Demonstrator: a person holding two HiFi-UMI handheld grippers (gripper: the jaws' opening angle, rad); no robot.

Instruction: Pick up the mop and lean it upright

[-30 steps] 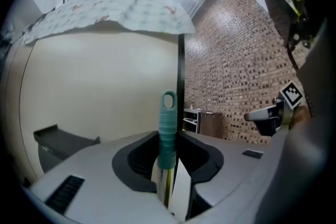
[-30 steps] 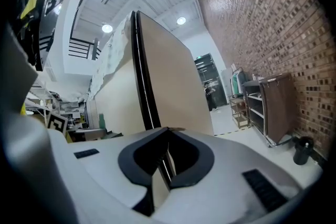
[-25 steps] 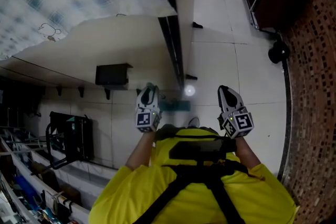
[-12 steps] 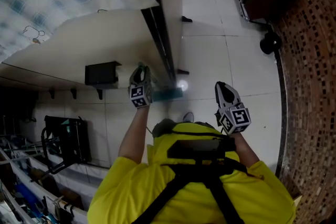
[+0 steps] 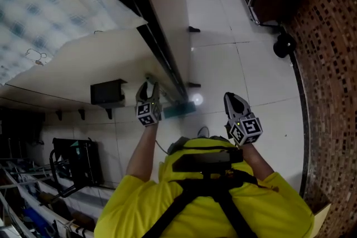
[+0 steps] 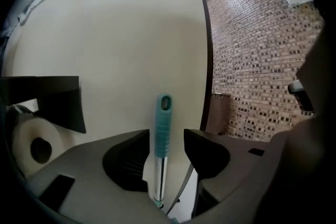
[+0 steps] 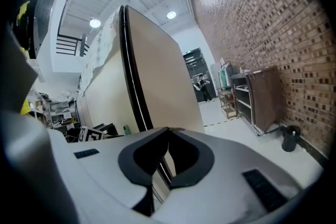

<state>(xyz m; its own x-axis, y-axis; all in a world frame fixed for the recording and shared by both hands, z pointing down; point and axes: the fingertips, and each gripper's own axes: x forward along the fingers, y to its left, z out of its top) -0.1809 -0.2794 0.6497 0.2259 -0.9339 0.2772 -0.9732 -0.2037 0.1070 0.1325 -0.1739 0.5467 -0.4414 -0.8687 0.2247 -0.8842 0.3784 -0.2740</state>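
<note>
Left tongs [image 6: 167, 136] are letting go, jaws opening with the pads standing off either side of the mop [image 6: 163, 122], whose teal grip and chrome shaft rise upright between them against the beige panel [image 6: 105, 34]; the release looks deliberate, since the handle seems to rest on the panel by itself. Right tongs [image 7: 168, 129] are clenched on nothing, tips met, low near the body — likely out of the way so as not to knock the handle; from the head view the grip sits just beside the left tongs at the panel's dark edge — the leaning appears all but done
</note>
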